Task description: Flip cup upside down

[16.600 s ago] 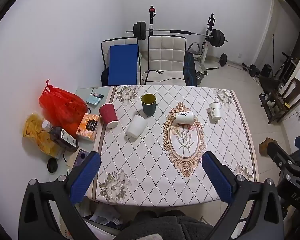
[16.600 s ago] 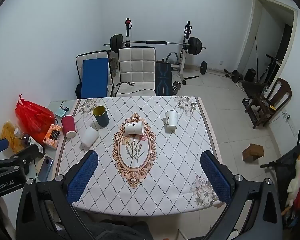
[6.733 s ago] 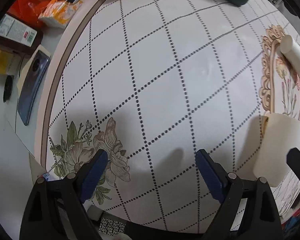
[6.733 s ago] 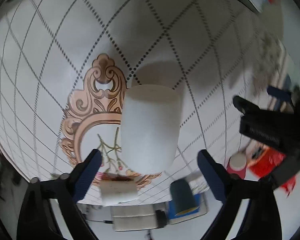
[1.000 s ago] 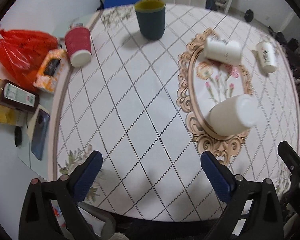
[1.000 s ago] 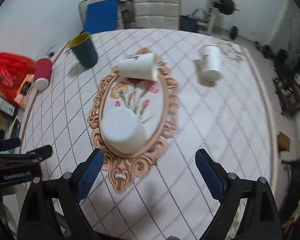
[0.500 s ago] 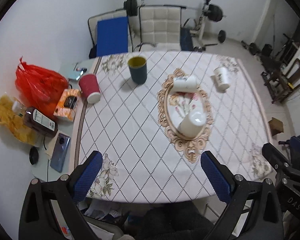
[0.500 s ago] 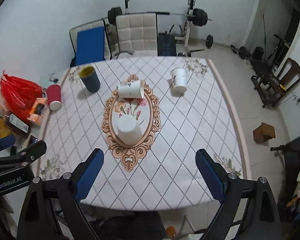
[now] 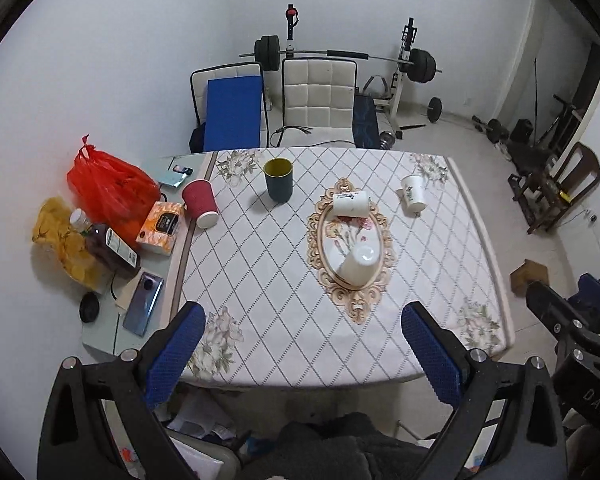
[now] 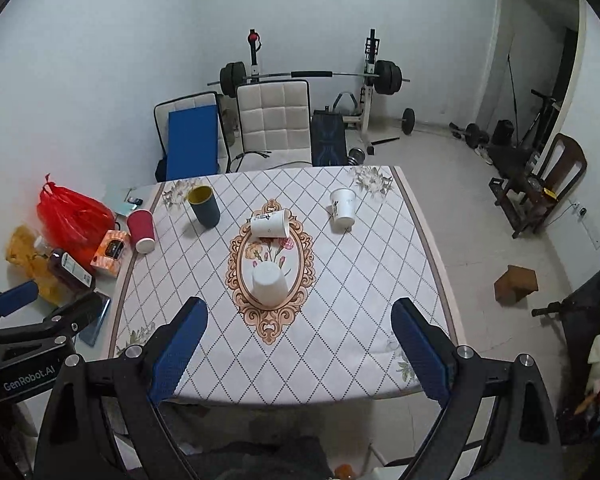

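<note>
A plain white cup (image 9: pixel 359 266) stands upside down on the oval flower medallion of the tablecloth; it also shows in the right wrist view (image 10: pixel 269 285). My left gripper (image 9: pixel 302 344) is open and empty, held high above the table's near edge. My right gripper (image 10: pixel 299 338) is open and empty too, also above the near edge. Both are well back from the cup.
On the table (image 9: pixel 260 264) are a dark green cup (image 9: pixel 278 179) upright, a red paper cup (image 9: pixel 200 203), a printed white cup on its side (image 9: pixel 350 204) and another white cup (image 9: pixel 413 198). A red bag (image 9: pixel 110 188), bottle and phone (image 9: pixel 143 309) lie left. Chairs stand behind.
Both grippers have pulled up and back from the table, so the view has widened. The white cup stays upside down on the medallion.
</note>
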A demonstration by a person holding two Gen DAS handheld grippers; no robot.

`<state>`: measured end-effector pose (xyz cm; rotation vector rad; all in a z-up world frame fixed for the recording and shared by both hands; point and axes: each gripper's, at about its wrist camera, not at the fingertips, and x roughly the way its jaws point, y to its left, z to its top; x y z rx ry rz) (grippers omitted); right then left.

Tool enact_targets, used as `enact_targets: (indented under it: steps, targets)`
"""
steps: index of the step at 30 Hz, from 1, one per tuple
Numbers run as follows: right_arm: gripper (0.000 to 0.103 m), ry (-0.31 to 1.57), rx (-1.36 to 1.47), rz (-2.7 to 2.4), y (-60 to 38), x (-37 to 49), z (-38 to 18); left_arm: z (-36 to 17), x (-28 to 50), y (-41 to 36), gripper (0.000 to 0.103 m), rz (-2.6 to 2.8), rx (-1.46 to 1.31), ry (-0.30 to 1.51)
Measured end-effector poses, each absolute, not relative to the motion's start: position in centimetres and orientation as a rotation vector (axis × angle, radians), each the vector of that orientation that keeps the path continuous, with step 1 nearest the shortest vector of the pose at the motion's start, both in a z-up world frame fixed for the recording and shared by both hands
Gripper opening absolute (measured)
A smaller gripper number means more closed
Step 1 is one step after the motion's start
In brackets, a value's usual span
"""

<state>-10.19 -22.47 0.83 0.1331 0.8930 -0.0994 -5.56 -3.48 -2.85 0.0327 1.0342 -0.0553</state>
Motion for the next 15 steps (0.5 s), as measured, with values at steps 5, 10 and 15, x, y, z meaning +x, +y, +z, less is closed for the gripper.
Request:
enact_targets:
  steps: [5, 10, 15]
  targets:
    - [0.095, 0.875, 0.128, -0.089, -22.8, -11.6, 3.1, -1.7, -6.5, -3.8, 0.101, -0.046, 0.039, 1.027]
    - [0.095, 0.868, 0.114, -0.079, -23.0, -11.9, 4.5, -1.4, -6.8, -4.0, 0.101, -0.041, 0.024, 1.038]
    - [0.095, 0.863, 0.106, -0.077, -23.5, -11.4, 4.8, -1.3, -6.9, -4.1, 0.101, -0.035, 0.021, 1.044]
